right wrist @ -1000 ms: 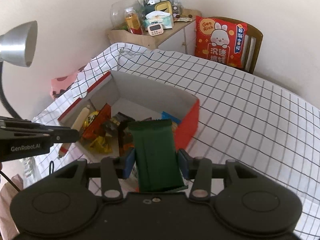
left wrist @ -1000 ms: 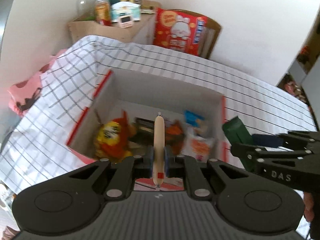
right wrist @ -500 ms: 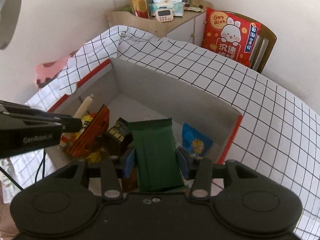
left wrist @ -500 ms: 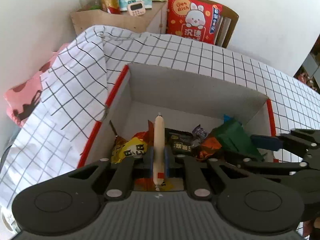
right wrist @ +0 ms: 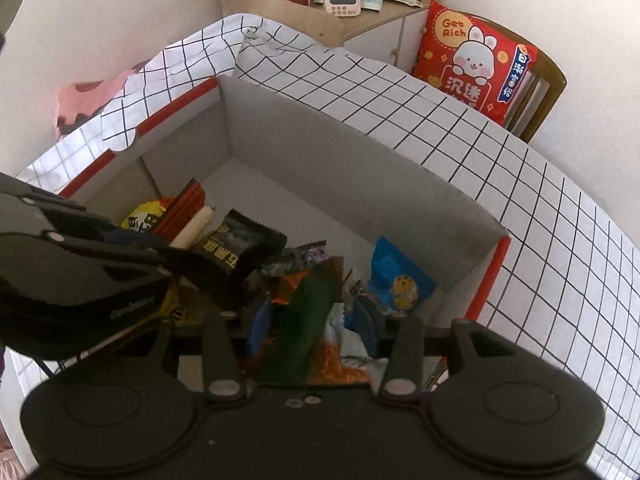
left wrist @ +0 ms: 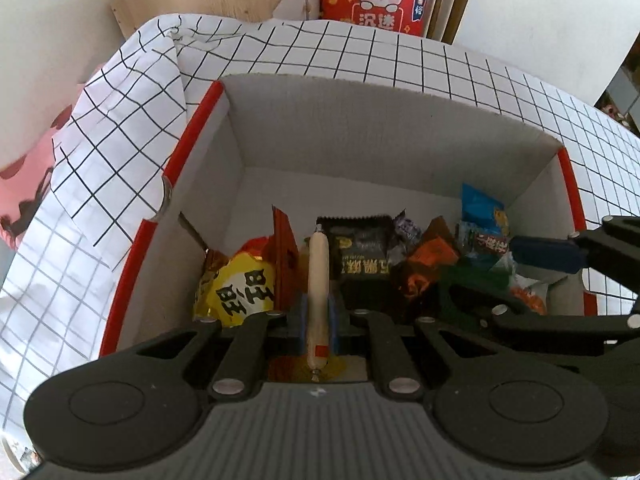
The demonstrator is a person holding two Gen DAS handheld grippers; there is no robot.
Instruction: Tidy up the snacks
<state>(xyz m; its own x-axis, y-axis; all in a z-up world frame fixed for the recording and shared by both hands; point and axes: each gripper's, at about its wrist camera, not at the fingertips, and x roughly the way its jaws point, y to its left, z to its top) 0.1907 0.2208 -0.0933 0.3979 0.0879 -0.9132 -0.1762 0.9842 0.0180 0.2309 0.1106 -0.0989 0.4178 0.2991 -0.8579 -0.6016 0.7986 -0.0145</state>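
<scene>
Both grippers are down inside the box (left wrist: 360,136), which sits on the checked tablecloth (left wrist: 460,68). The left gripper (left wrist: 318,320) is clamped tight on a sausage stick (left wrist: 318,276), pinched near its lower end, the rest standing up past the pads over the box's left half. The right gripper (right wrist: 312,320) is about half open around a green pack (right wrist: 308,312); the blue pads sit at both its edges, so it looks held, though the shadow there makes pad contact hard to confirm. The pack is over the heap near the box's front wall, right of middle. Handling guess: the sausage is light, firm but bendable, its film casing slick, so a grip nearer the middle would swing less. The green pack is light, flat and crinkly, and may slip or buckle; grip it across its width. The box's front half is crowded: yellow bag (left wrist: 236,284) at left, black pack (left wrist: 362,248) in the middle, orange wrapper (left wrist: 428,256), blue bag (right wrist: 400,276) by the right wall. The back of the floor is bare. The two grippers are close together and could knock. Off the table are a shelf with a timer (right wrist: 340,0) and a red cushion (right wrist: 476,60) on a chair, both well clear.
</scene>
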